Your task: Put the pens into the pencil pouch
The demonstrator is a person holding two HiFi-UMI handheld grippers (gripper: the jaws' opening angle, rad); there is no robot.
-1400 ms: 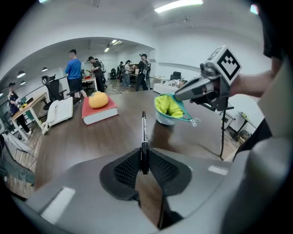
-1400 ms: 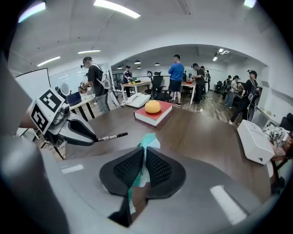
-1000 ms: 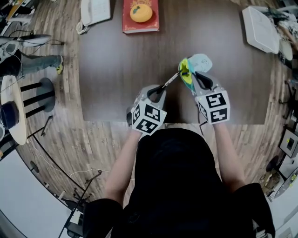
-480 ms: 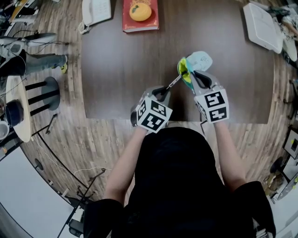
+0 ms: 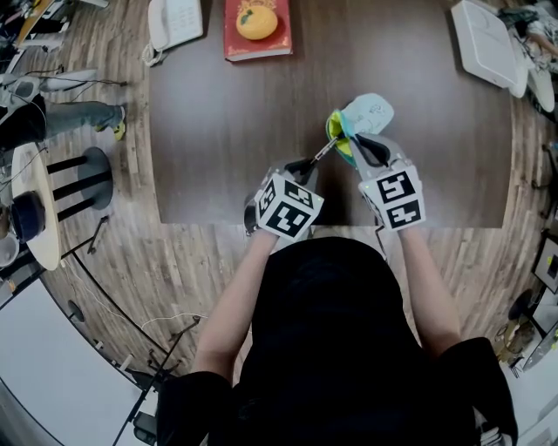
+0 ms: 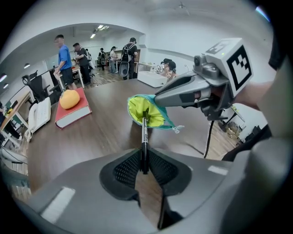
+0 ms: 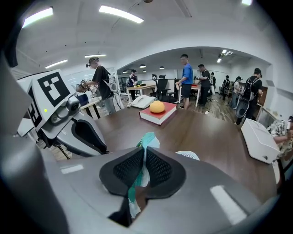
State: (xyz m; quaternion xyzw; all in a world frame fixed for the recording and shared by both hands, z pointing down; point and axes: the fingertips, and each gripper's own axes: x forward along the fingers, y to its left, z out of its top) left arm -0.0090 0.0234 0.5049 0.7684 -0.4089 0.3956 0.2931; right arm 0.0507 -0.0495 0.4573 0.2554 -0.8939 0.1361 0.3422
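A pencil pouch (image 5: 356, 126), pale blue outside and yellow-green inside, is held up off the brown table (image 5: 218, 131) with its mouth open. My right gripper (image 5: 370, 150) is shut on the pouch's teal edge (image 7: 145, 148). My left gripper (image 5: 301, 168) is shut on a black pen (image 6: 144, 141). The pen points up and to the right, and its tip sits inside the pouch's open mouth (image 6: 147, 112). In the left gripper view the right gripper (image 6: 192, 91) holds the pouch from the right.
A red book (image 5: 258, 30) with an orange on it lies at the table's far edge, a white phone (image 5: 174, 22) to its left. A white box (image 5: 484, 43) sits at the far right. Several people stand in the room behind.
The left gripper has turned and pushed the pen's tip a little further into the pouch's mouth. The right gripper has kept the pouch almost still.
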